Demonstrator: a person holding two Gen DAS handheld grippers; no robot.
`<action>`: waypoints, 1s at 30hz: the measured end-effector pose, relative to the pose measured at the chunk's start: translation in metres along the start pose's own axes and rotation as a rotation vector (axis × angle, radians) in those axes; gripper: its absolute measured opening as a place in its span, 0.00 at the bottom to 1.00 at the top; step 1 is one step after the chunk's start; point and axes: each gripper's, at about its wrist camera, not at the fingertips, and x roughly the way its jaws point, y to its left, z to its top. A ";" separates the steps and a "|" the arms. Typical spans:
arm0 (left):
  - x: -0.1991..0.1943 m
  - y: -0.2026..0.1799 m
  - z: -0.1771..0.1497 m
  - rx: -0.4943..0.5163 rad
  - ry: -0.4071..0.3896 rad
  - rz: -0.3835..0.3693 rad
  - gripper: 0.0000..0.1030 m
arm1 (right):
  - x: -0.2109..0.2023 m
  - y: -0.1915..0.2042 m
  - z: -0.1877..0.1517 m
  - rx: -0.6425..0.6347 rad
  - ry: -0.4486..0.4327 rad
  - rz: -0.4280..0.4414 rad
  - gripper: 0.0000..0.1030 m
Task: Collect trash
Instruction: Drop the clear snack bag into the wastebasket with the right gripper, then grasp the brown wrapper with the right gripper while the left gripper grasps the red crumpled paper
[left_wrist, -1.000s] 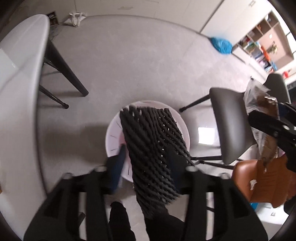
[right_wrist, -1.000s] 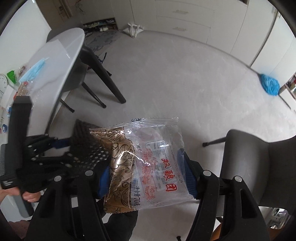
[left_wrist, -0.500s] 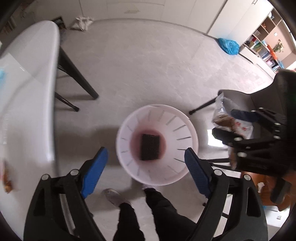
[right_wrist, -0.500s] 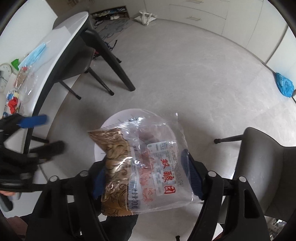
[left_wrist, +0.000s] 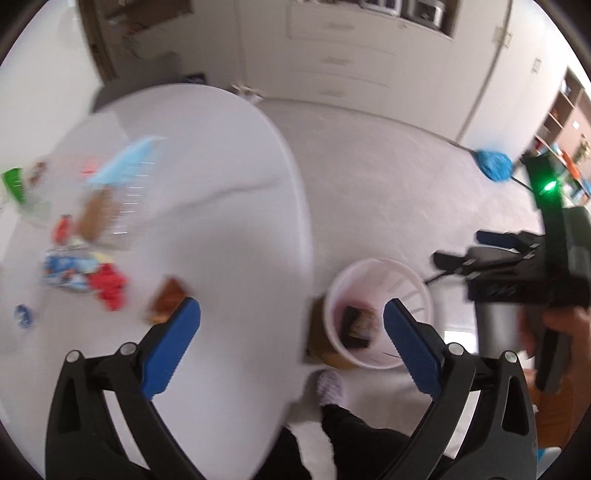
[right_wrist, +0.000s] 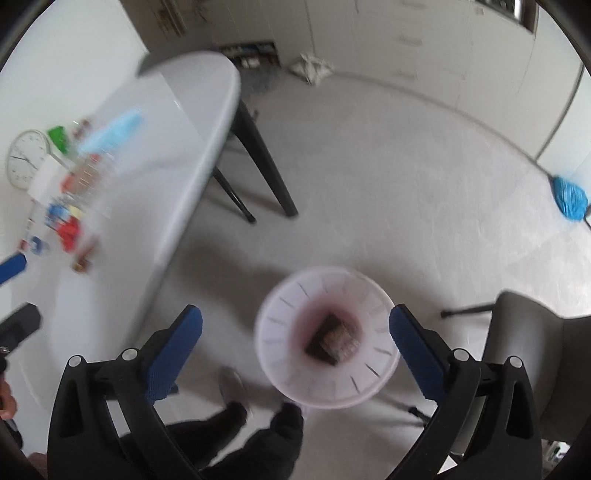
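A white trash bin (right_wrist: 328, 336) stands on the floor beside the white table (left_wrist: 221, 229); it also shows in the left wrist view (left_wrist: 380, 321). Inside lie a black mesh piece and a snack bag (right_wrist: 338, 338). My right gripper (right_wrist: 295, 343) is open and empty above the bin. My left gripper (left_wrist: 291, 328) is open and empty over the table edge. Several pieces of trash lie on the table: a brown wrapper (left_wrist: 168, 301), a red one (left_wrist: 109, 288), a blue and white one (left_wrist: 66, 273) and a clear bag with a blue strip (left_wrist: 118, 184).
A grey chair (right_wrist: 543, 350) stands right of the bin. A wall clock (right_wrist: 27, 158) lies on the table's far side. A blue bag (right_wrist: 570, 197) lies on the floor far right. The person's feet (right_wrist: 258, 417) are near the bin.
The left gripper dropped the black mesh into the bin and swung left over the table. The right gripper opened and let the snack bag fall into the bin.
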 end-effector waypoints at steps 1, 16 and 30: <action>-0.010 0.013 -0.004 -0.015 -0.012 0.021 0.92 | -0.008 0.010 0.004 -0.007 -0.020 0.012 0.98; -0.048 0.182 -0.068 -0.342 -0.015 0.181 0.92 | 0.014 0.208 0.038 -0.139 -0.065 0.127 0.98; -0.038 0.271 -0.094 -0.385 0.001 0.205 0.92 | 0.129 0.300 0.025 -0.057 0.069 -0.089 0.81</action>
